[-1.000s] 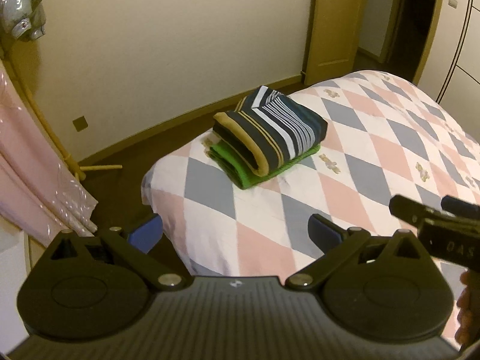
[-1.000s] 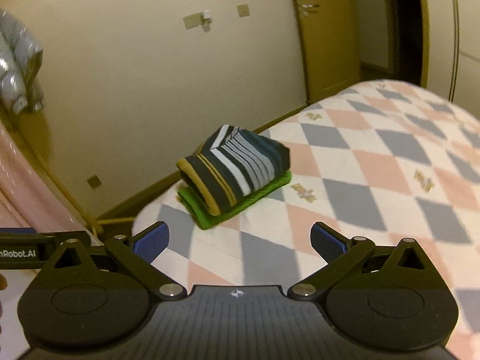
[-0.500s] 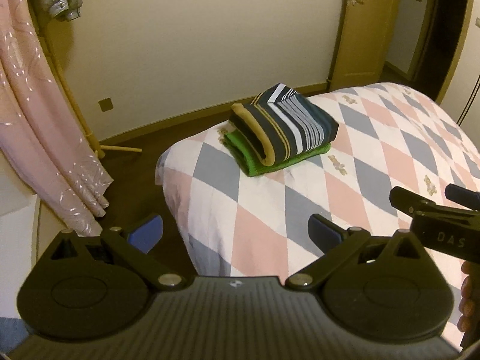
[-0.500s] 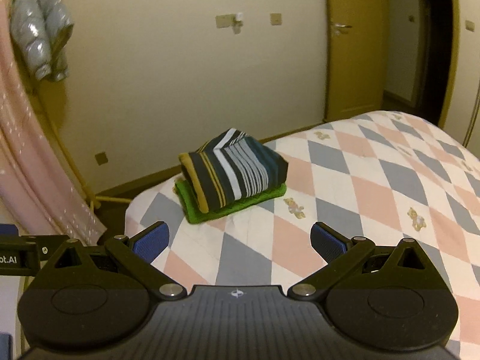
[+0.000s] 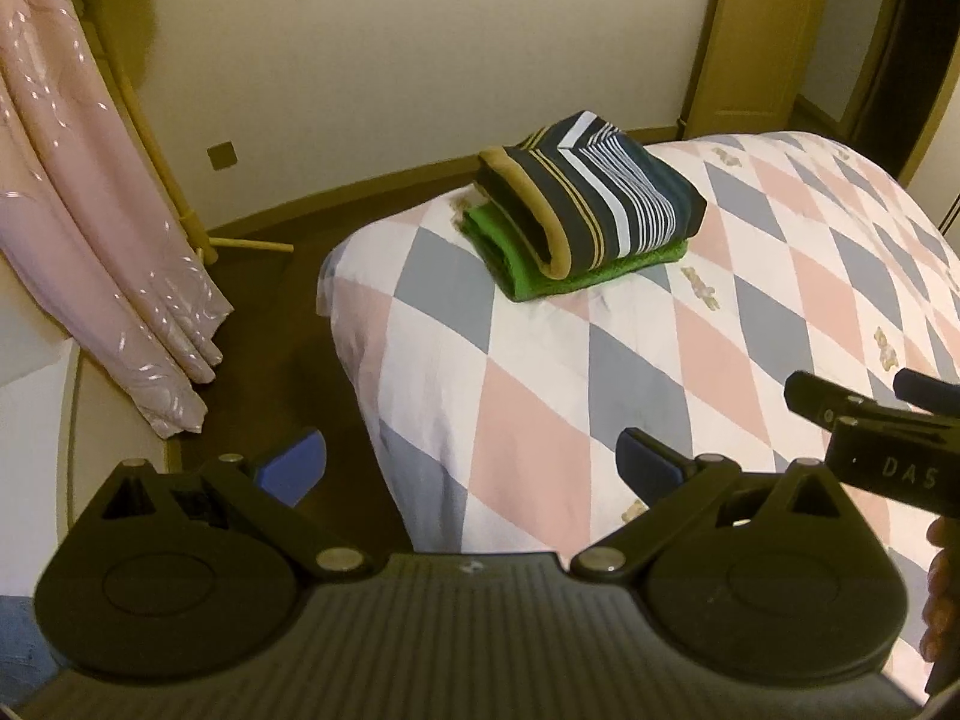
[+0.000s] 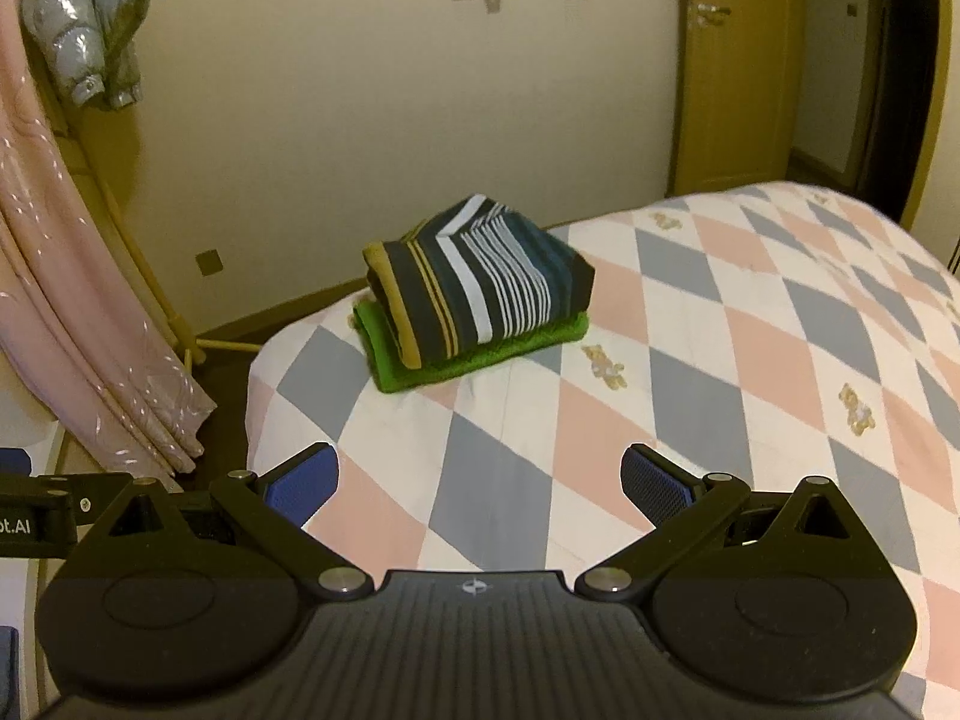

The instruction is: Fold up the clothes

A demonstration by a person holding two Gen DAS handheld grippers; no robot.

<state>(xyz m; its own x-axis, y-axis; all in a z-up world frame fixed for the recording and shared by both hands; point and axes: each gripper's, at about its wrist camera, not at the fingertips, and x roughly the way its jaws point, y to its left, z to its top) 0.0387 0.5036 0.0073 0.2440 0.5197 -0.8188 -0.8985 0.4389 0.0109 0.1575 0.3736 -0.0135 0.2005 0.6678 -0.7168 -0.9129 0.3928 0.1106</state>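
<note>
1. A striped shirt (image 6: 480, 282), folded, lies on top of a folded green garment (image 6: 480, 354); the stack sits near the corner of the bed (image 6: 750, 360).
2. The left tool (image 5: 471, 459) is spread wide and holds nothing, hanging over the bed's edge, well apart from the stack.
3. The right tool (image 6: 480, 477) is likewise wide apart and empty.
4. Judging by the neat pile, this fold looks finished.
5. No unfolded clothing shows on the bed, so the next move likely calls for fetching another piece.
</note>
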